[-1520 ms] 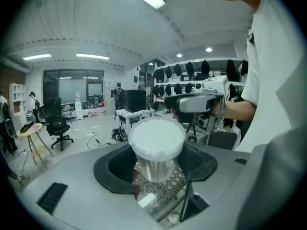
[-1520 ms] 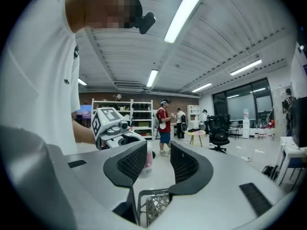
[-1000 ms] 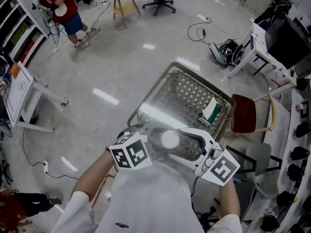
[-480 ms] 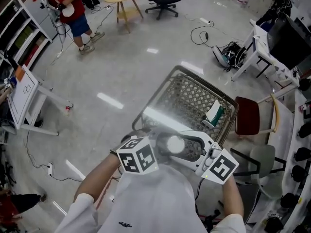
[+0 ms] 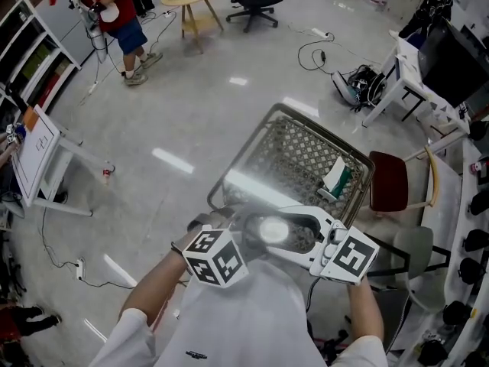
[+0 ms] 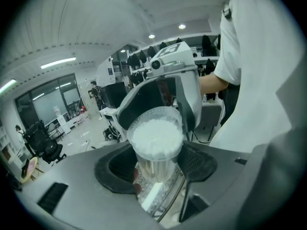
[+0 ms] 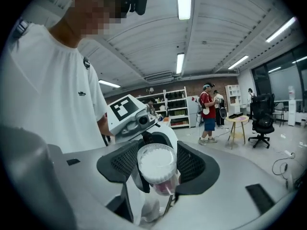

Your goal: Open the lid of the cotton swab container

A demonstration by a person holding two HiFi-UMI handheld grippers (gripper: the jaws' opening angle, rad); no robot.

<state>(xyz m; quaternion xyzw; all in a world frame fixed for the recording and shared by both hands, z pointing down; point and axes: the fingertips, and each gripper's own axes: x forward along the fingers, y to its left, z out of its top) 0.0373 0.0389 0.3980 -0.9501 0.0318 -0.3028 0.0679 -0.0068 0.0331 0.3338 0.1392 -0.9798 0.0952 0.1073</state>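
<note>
My left gripper (image 6: 156, 153) and right gripper (image 7: 157, 164) both pinch the cotton swab container (image 5: 271, 230) at twelve o'clock. A jerky pull could scatter swabs (image 6: 156, 137) into the cart basket (image 5: 294, 155).

White short-sleeved T-shirt (image 5: 246, 316), black-and-white marker cubes (image 5: 215, 257), black mesh-textured jaws

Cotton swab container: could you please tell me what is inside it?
The clear cotton swab container holds packed white swab tips at its near end, with pale sticks showing through the wall. Anything deeper among them is covered by the tips.
</note>
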